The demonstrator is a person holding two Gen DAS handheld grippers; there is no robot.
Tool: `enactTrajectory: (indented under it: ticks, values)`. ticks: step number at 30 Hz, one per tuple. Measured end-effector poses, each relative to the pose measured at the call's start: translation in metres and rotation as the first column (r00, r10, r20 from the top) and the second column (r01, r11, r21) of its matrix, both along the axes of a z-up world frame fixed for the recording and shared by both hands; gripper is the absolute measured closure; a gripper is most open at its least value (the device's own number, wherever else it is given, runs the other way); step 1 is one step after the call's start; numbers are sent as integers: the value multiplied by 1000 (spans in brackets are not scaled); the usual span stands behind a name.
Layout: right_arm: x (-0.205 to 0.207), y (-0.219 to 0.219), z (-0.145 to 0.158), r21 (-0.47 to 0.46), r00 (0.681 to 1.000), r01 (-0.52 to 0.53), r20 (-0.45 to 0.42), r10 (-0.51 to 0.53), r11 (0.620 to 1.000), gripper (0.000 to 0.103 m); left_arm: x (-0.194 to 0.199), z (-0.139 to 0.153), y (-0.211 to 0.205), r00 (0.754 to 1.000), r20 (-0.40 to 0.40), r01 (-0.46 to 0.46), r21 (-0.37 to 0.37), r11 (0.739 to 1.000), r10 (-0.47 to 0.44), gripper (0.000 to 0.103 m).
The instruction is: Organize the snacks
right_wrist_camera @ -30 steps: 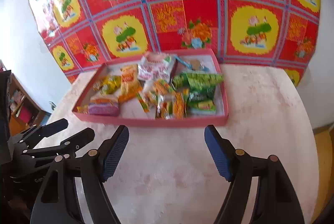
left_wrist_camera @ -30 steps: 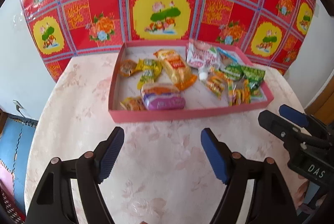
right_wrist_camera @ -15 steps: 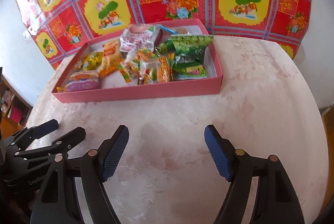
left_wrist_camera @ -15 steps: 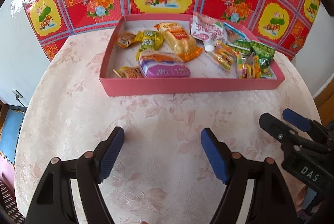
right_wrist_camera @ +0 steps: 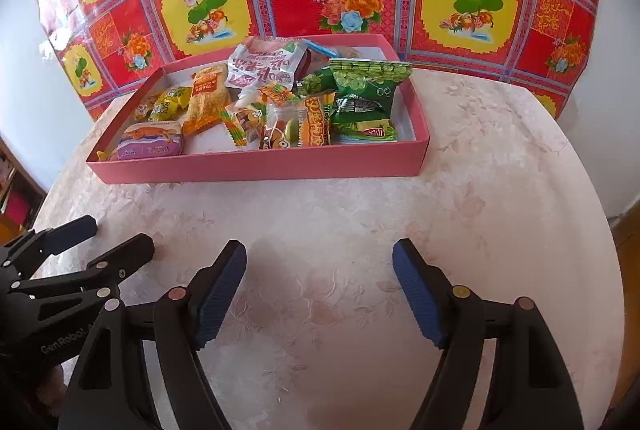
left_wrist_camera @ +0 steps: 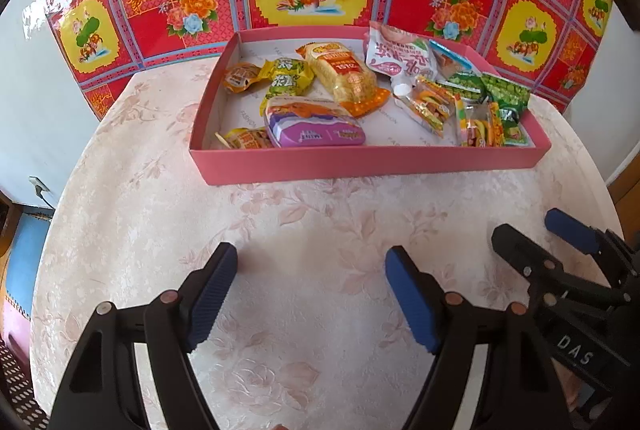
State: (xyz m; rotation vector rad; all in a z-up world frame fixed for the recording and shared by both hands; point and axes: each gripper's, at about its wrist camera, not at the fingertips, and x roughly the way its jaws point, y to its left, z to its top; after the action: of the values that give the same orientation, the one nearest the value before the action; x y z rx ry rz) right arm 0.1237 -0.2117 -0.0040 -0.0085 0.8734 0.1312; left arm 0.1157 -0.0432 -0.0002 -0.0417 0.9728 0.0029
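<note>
The left gripper (left_wrist_camera: pixel 310 290) hangs over the bare tablecloth with its jaws spread wide and nothing between them. The right gripper (right_wrist_camera: pixel 318 288) is just as slack, jaws apart and empty above the cloth. Each shows in the other's view: the right one at about 4 o'clock in the left wrist view, the left one at about 8 o'clock in the right wrist view, so the two sit side by side near the table's (left_wrist_camera: pixel 132 230) front.

Outward at 12 o'clock from both lies the pink tray (left_wrist_camera: pixel 372 161), its near wall well apart from the fingertips. All the snacks in view are inside it. At its left end a purple tin (left_wrist_camera: pixel 316 127) rests against the near wall, with a small orange packet (left_wrist_camera: pixel 246 138) just beside it, a yellow-green packet (left_wrist_camera: pixel 289 77) behind, and a long orange biscuit pack (left_wrist_camera: pixel 346 77) lying slantwise toward the middle. A white-and-pink pouch (left_wrist_camera: pixel 394 55) leans at the back. The right end is crowded: green pea packets (right_wrist_camera: pixel 366 85), clear gummy sachets (right_wrist_camera: pixel 280 127) and an orange sachet (right_wrist_camera: pixel 316 127) overlap one another.

Judging from this, gathering looks done, since no wrapper lies loose on the cloth. What may remain is sorting the heaped right side; the left end already lies fairly spread. Whether that is wanted cannot be told.
</note>
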Motion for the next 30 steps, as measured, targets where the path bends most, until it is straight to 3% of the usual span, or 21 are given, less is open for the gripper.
enactTrajectory:
  ticks: [30]
  values:
    - [1,1,1,-10,1000,1,3,-1,1000,24,0,1,0,1000,0,2,4,1000,-2,23]
